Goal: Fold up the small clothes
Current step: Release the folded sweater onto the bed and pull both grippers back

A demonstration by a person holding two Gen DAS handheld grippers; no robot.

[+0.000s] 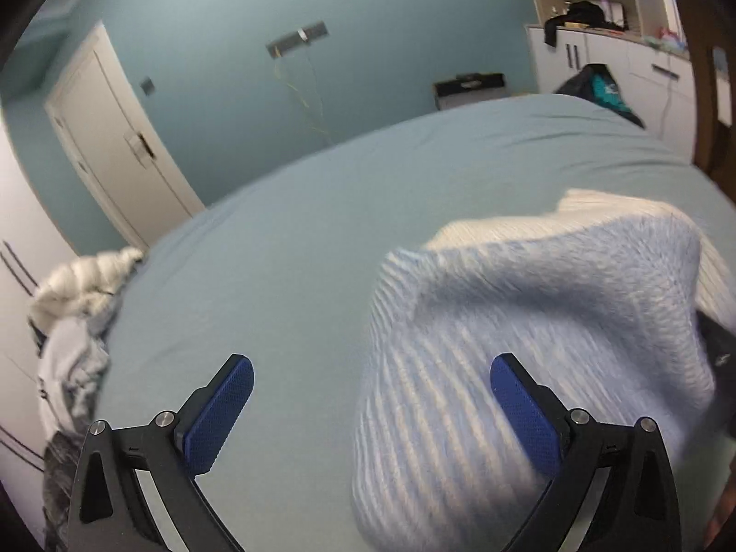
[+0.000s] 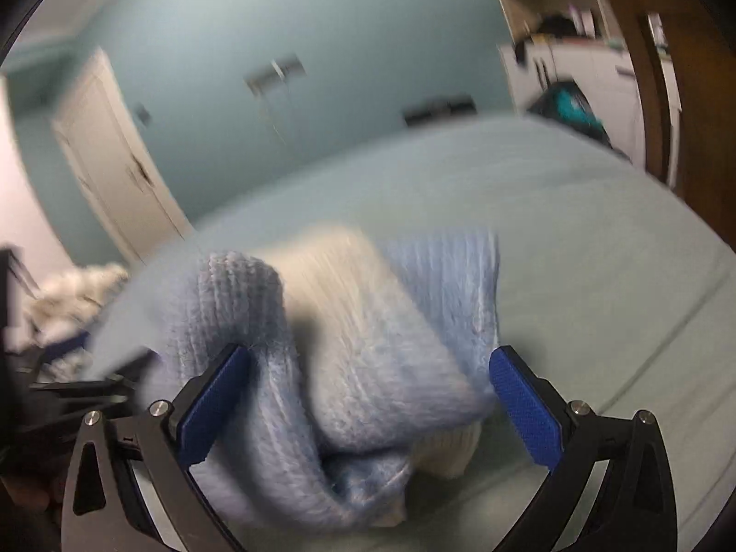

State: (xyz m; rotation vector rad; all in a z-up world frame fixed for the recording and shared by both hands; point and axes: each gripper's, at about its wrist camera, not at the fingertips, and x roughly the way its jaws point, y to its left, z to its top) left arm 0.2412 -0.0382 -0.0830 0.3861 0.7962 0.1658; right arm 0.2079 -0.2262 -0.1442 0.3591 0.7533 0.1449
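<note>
- One knit garment (image 1: 529,345), pale blue with a cream part, lies bunched on the bed (image 1: 299,253); it is the only piece on the open sheet.
- One heap of other clothes (image 1: 78,322), white and grey, sits at the bed's left edge, well apart from the knit.
- Two grippers show, each with two blue-padded fingers.
- Left gripper (image 1: 371,407): fingers apart, holding nothing. The knit rises just in front of its right finger (image 1: 524,414) and hides part of the sheet there; bare sheet lies ahead of the other finger.
- Right gripper (image 2: 370,402): fingers apart, with the knit (image 2: 359,368) bulging between them. Its left finger (image 2: 214,402) meets a blue fold; whether the other finger touches cloth I cannot tell.
- Only the right view shows the knit rolled over itself, a cream band (image 2: 322,267) on top and a cream edge tucked beneath near the sheet.
- Only the right view catches dark gripper parts at its left margin, blurred and cut off.
- The left view shows the door (image 1: 115,138) and cabinets (image 1: 612,60) sharply; the right view smears both.
- A wooden post (image 2: 667,92) stands at the bed's far right corner, cut off by the frame.
- Both views blur the knit's ribbing, so its sleeves or hems cannot be made out.
</note>
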